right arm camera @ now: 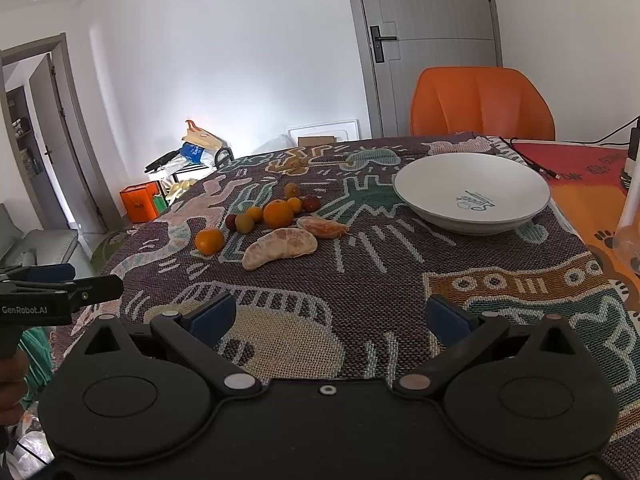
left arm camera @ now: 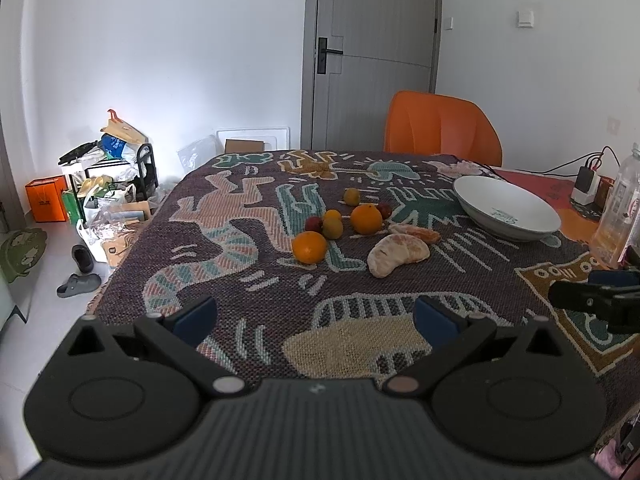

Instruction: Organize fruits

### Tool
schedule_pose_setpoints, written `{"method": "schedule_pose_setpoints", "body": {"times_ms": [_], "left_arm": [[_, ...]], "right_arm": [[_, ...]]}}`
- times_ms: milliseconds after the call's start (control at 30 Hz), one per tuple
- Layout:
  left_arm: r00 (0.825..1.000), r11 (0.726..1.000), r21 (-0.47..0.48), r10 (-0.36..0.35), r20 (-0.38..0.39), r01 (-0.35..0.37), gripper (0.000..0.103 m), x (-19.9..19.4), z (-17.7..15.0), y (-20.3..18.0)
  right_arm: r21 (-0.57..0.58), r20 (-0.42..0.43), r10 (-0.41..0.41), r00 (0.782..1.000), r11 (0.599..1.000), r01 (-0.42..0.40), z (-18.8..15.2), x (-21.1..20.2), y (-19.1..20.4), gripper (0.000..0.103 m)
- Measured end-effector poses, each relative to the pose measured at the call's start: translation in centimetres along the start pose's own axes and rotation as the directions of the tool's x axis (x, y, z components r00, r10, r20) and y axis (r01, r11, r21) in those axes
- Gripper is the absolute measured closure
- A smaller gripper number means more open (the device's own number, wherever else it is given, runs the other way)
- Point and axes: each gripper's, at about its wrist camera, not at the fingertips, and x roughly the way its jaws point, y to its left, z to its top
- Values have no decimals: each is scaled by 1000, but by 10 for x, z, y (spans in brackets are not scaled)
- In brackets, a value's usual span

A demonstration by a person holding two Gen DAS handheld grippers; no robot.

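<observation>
1. Left wrist view: the left hand-held gripper point(left arm camera: 316, 318) hung level above the near part of the worktop point(left arm camera: 400, 280), which was covered with a patterned woven cloth. Its blue-padded fingers point(left arm camera: 196, 318) were spread wide with nothing between them. The fruit lay well ahead of it at mid-table: a peeled citrus half point(left arm camera: 396, 256) nearest, a smaller peeled piece point(left arm camera: 414, 234) just behind, one orange point(left arm camera: 309, 247) to the left, a second orange point(left arm camera: 366, 219) farther back, with small yellow and red fruits clustered around them. An empty white bowl point(left arm camera: 508, 212) sat to the right of the fruit. The right hand-held gripper point(left arm camera: 560, 294) entered from the right edge, its opening hard to judge from this side.

2. Right wrist view: the right hand-held gripper point(right arm camera: 330, 320) hovered low over the cloth, jaws wide apart and empty. The fruit cluster lay ahead and to the left, the white bowl point(right arm camera: 472, 200) ahead and slightly right, apart from the fruit. The left hand-held gripper point(right arm camera: 96, 286) reached in from the left edge, a hand point(right arm camera: 12, 388) gripping its handle. An orange chair point(right arm camera: 482, 104) stood behind the worktop.
</observation>
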Motion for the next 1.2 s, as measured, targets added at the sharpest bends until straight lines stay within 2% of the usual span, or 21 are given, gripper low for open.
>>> {"method": "schedule_pose_setpoints", "body": {"times_ms": [733, 1200], "left_arm": [[1000, 1000, -1, -5, 13, 5, 0, -4, 4, 4], [999, 1000, -14, -19, 43, 19, 0, 14, 8, 15]], "right_arm": [[-13, 26, 10, 1000, 1000, -10, 0, -4, 1, 0], [-8, 55, 46, 997, 999, -46, 10, 11, 3, 0]]}}
